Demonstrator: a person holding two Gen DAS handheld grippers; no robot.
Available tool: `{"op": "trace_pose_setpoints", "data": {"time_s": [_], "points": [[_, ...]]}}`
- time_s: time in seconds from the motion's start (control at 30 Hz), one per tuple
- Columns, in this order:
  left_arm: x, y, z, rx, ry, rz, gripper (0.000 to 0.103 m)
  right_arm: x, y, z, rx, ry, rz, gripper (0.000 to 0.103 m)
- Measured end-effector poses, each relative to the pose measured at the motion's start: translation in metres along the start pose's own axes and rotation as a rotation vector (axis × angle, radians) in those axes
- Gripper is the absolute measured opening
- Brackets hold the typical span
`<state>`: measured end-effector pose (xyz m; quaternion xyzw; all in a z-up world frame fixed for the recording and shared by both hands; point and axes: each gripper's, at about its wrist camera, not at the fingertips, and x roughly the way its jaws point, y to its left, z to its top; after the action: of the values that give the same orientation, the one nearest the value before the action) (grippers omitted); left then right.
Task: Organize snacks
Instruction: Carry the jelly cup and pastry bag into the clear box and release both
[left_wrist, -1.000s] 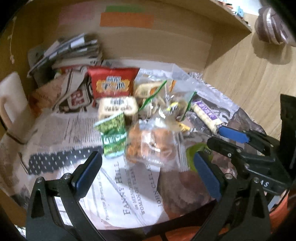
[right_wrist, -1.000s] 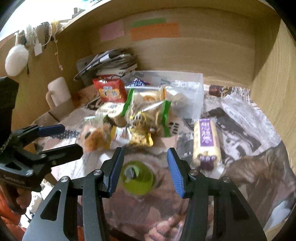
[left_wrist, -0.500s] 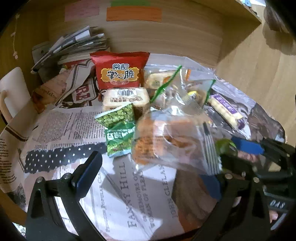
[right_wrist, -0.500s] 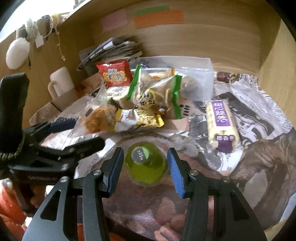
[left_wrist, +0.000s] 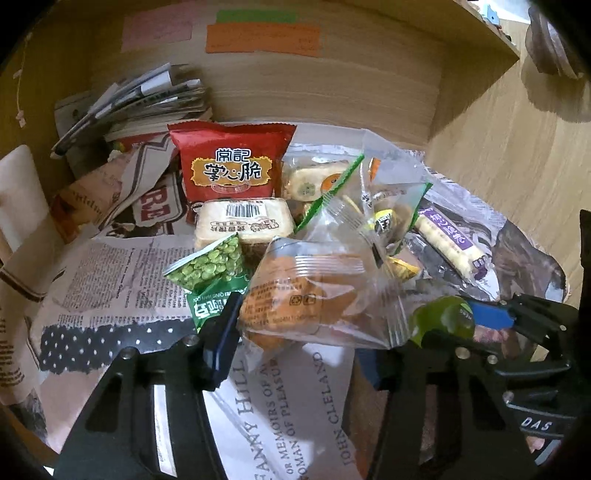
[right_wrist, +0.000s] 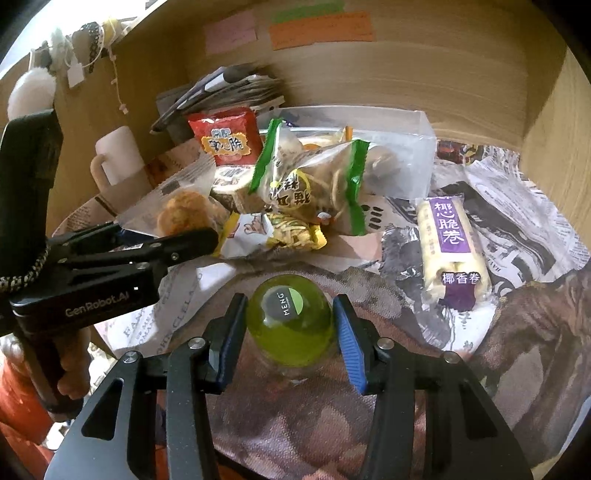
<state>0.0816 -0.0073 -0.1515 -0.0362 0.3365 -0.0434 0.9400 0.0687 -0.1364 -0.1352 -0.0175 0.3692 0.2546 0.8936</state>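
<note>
A clear packet of orange fried snack (left_wrist: 310, 299) lies between the fingers of my left gripper (left_wrist: 299, 339). Its jaws are closing and the left pad (left_wrist: 225, 332) presses the packet's edge; the other pad is hidden behind the packet. In the right wrist view the same packet (right_wrist: 181, 210) sticks out above the left gripper's fingertips (right_wrist: 192, 240). My right gripper (right_wrist: 290, 325) is shut on a round green jelly cup (right_wrist: 291, 321) with a grey label, held low over the newspaper. More snack packets are piled behind.
Behind lie a red packet (left_wrist: 231, 166), green pea packets (left_wrist: 210, 266), a noodle snack bag (right_wrist: 310, 184) and a purple-labelled roll (right_wrist: 448, 243). A clear zip bag (right_wrist: 399, 147) stands at the back. A pale mug (right_wrist: 118, 155) and stacked papers (left_wrist: 140, 99) fill the left corner; wooden walls enclose the space.
My left gripper's jaws have come together from wide open onto the orange snack packet. The right gripper has kept its hold on the green cup, which now looks closer.
</note>
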Motion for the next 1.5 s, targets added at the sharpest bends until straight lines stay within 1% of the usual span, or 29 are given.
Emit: {"op": "trace_pose_setpoints", "data": {"time_s": [0.1,0.23,0.47,0.87,1.13,1.23,1.33,1.5], "points": [[-0.005,0.002,0.002,-0.008,-0.007,-0.01,0.054,-0.002,-0.004,0.004,0.01,-0.008,-0.002,0.044],[-0.016,0.002,0.007,-0.009,-0.038,-0.014,0.053,-0.009,-0.007,0.012,0.012,-0.035,-0.008,0.044],[-0.033,0.003,0.025,-0.007,-0.081,-0.043,0.053,-0.019,-0.012,0.032,0.016,-0.087,-0.019,0.044],[-0.04,0.007,0.077,0.017,-0.158,-0.055,0.053,-0.038,-0.022,0.082,0.009,-0.229,-0.044,0.044],[-0.039,0.011,0.118,0.049,-0.207,-0.051,0.054,-0.038,-0.031,0.112,-0.015,-0.278,-0.06,0.044],[-0.032,0.013,0.13,0.056,-0.211,-0.048,0.054,-0.033,-0.034,0.122,-0.017,-0.284,-0.068,0.044],[-0.021,0.014,0.142,0.056,-0.195,-0.052,0.054,-0.027,-0.035,0.131,-0.023,-0.284,-0.081,0.044],[0.009,0.02,0.161,0.04,-0.121,-0.071,0.054,-0.013,-0.038,0.145,-0.029,-0.269,-0.101,0.044]]}}
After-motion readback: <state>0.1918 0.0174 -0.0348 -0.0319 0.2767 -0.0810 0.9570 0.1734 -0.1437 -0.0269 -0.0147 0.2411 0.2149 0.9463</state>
